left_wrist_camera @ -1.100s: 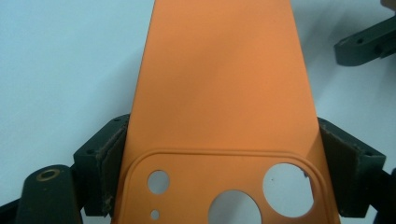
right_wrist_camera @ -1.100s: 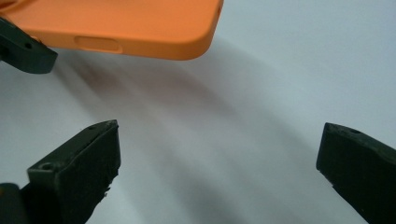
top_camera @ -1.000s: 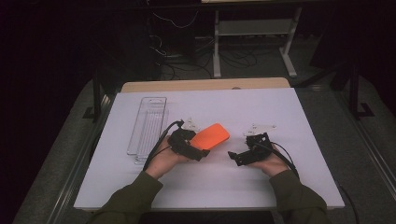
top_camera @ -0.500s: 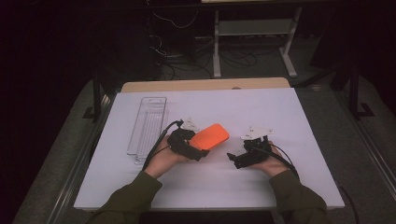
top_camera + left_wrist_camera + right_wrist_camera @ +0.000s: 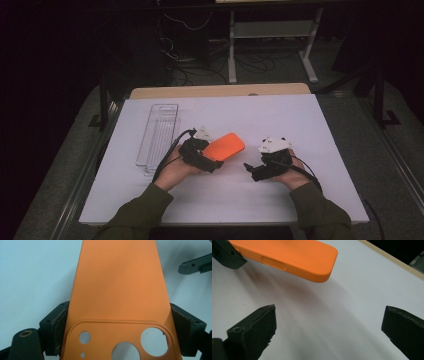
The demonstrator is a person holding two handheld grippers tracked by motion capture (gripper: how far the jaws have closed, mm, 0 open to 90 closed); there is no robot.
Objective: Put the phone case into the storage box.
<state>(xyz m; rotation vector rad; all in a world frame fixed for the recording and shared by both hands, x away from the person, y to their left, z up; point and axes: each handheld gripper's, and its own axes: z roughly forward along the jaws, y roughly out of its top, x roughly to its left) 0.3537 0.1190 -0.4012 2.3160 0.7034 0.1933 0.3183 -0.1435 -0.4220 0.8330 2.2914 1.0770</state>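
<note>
Left tool (image 5: 216, 161) clamped — right tool (image 5: 248, 170) apparently agape

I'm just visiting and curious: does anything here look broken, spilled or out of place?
Nothing stands out. The orange phone case sits intact in the left gripper, and the clear tray lies flat on the table.

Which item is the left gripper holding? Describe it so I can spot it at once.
On the white table, look just left of centre, right of the clear plastic tray. The left gripper is shut on an orange phone case at its camera-cutout end. It is the scene's one bright orange thing.
</note>
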